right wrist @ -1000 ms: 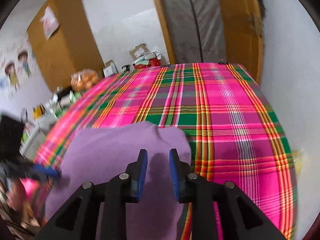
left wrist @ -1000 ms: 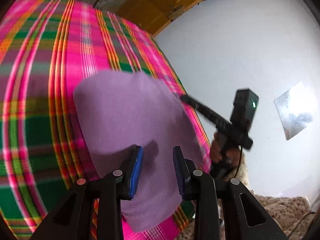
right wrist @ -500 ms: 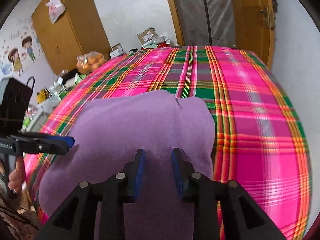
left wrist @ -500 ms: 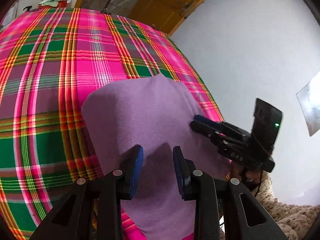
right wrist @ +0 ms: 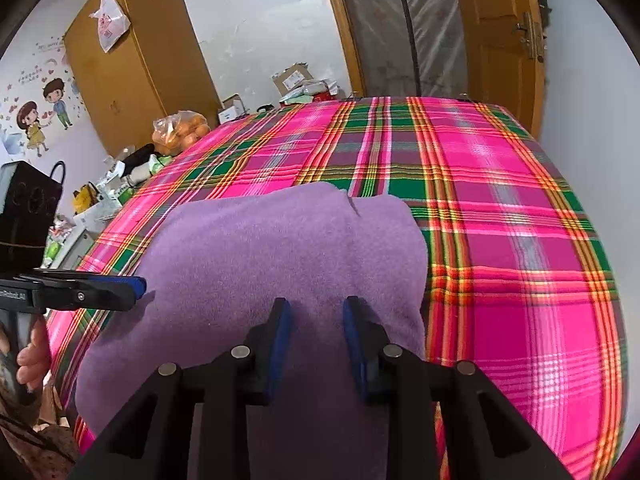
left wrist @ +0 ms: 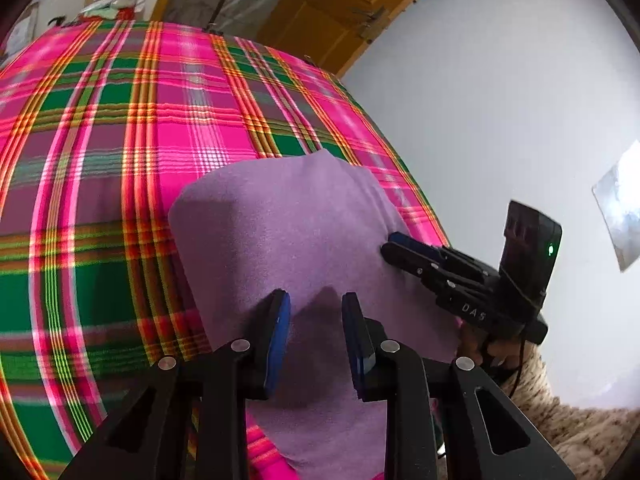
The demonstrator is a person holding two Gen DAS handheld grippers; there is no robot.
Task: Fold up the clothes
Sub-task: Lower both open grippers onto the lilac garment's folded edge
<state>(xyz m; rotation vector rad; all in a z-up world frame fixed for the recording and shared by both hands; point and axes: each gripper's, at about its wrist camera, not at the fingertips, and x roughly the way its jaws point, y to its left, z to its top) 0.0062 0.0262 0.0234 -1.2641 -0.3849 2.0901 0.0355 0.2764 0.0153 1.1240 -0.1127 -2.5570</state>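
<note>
- Biggest thing in front of you is the bed, covered by a pink, green and orange plaid sheet [right wrist: 500, 216], running out toward a wooden door [right wrist: 504, 40] at the far end.
- On the near part of that sheet sits your purple garment [right wrist: 280, 248], lying flat-ish in a rounded, folded-looking block, with a small notch on its far edge. Its near end drops out of view under your grippers, so can't tell how it finishes there.
- A wooden wardrobe [right wrist: 132, 60] stands off to the left, with a bag of oranges [right wrist: 180, 132] and assorted clutter beside the bed.
- Your left gripper [left wrist: 316, 320] hovers over the garment's near part, fingers apart, nothing between them.
- Your right gripper [right wrist: 316, 320] is the same deal: fingers spread over the purple fabric, nothing pinched.
- In the left view, your right gripper's tip touches or sits just over the garment's right edge.
</note>
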